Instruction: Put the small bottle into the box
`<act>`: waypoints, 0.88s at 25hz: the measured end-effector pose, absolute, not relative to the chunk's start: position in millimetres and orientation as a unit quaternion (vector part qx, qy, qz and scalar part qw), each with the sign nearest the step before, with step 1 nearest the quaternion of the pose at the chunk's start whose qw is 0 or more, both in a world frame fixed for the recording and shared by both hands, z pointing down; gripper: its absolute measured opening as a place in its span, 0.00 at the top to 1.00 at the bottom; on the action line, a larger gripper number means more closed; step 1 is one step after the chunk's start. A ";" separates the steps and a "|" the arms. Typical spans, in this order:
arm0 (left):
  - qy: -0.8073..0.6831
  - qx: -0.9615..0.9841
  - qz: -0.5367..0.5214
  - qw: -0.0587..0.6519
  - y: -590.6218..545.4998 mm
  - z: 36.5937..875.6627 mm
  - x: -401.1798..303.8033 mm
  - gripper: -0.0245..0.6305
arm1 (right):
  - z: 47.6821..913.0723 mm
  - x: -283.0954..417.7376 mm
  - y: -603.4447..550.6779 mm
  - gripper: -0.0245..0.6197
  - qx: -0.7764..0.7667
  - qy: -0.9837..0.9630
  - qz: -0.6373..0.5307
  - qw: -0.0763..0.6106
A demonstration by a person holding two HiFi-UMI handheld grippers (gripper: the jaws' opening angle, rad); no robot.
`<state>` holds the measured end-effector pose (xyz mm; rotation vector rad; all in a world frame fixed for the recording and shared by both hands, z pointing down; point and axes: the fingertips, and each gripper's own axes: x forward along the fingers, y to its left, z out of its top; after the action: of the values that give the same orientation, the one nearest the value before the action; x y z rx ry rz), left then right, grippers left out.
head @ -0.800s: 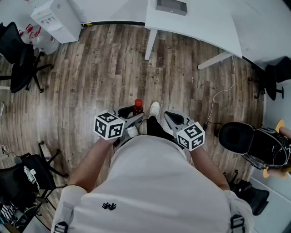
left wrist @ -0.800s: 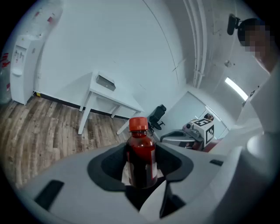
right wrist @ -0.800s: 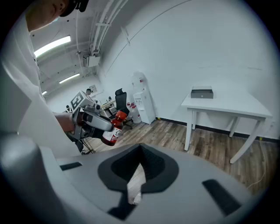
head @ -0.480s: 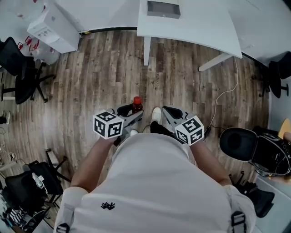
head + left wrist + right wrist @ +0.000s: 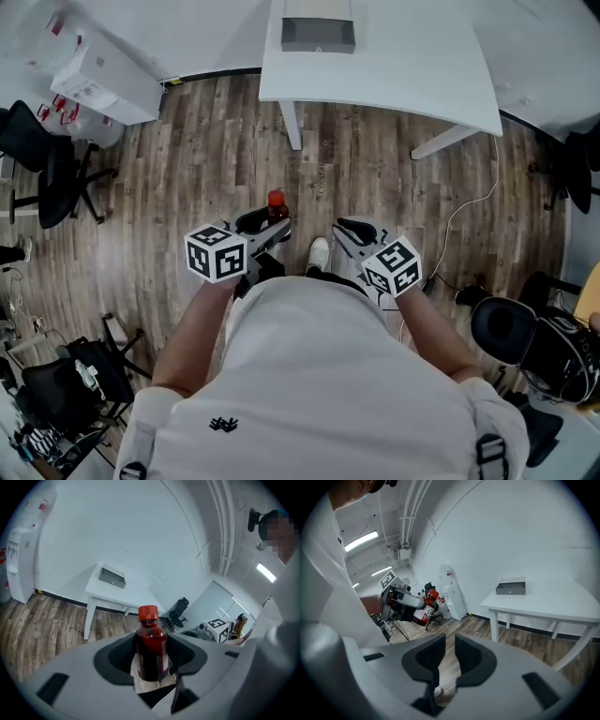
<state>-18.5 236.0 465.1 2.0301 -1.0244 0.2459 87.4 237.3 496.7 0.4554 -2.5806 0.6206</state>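
Observation:
A small bottle (image 5: pixel 276 206) of dark red liquid with a red cap stands upright between the jaws of my left gripper (image 5: pixel 267 223), which is shut on it. The left gripper view shows the bottle (image 5: pixel 151 648) pinched by both pads at its body. My right gripper (image 5: pixel 354 230) is held beside it at waist height, shut with only a narrow slit and nothing in it (image 5: pixel 450 656). The grey box (image 5: pixel 318 35) sits on the white table (image 5: pixel 403 66) ahead, also seen as the box (image 5: pixel 511 587) in the right gripper view.
A person's white shoe (image 5: pixel 319 253) stands on the wooden floor below the grippers. Black office chairs (image 5: pixel 52 169) and a white cabinet (image 5: pixel 98 70) are at the left. Another black chair (image 5: pixel 525 333) and a white cable (image 5: pixel 459 211) lie at the right.
The table and box have come nearer and lower in the head view as the person steps forward. Both grippers have advanced with them, the bottle still held by the left one.

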 end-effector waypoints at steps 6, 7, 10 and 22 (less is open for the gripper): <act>-0.401 0.804 0.098 0.429 198.6 473.3 -21.6 0.64 | 506.7 89.0 206.1 0.86 0.188 -0.929 0.242 0.208; -0.398 0.804 0.098 0.431 189.8 474.7 -23.8 0.64 | 508.3 87.4 200.3 0.87 0.194 -0.927 0.247 0.205; -0.387 0.811 0.095 0.428 163.1 472.4 -26.9 0.64 | 512.8 82.3 185.3 0.91 0.208 -0.921 0.260 0.200; -0.326 0.840 0.100 0.422 24.7 475.8 -52.3 0.64 | 494.1 65.2 70.0 0.95 0.305 -0.897 0.243 0.210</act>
<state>-52.3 24.7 475.8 2.1031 -0.8176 0.2503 65.2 70.0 494.1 0.8489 -2.4932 0.6754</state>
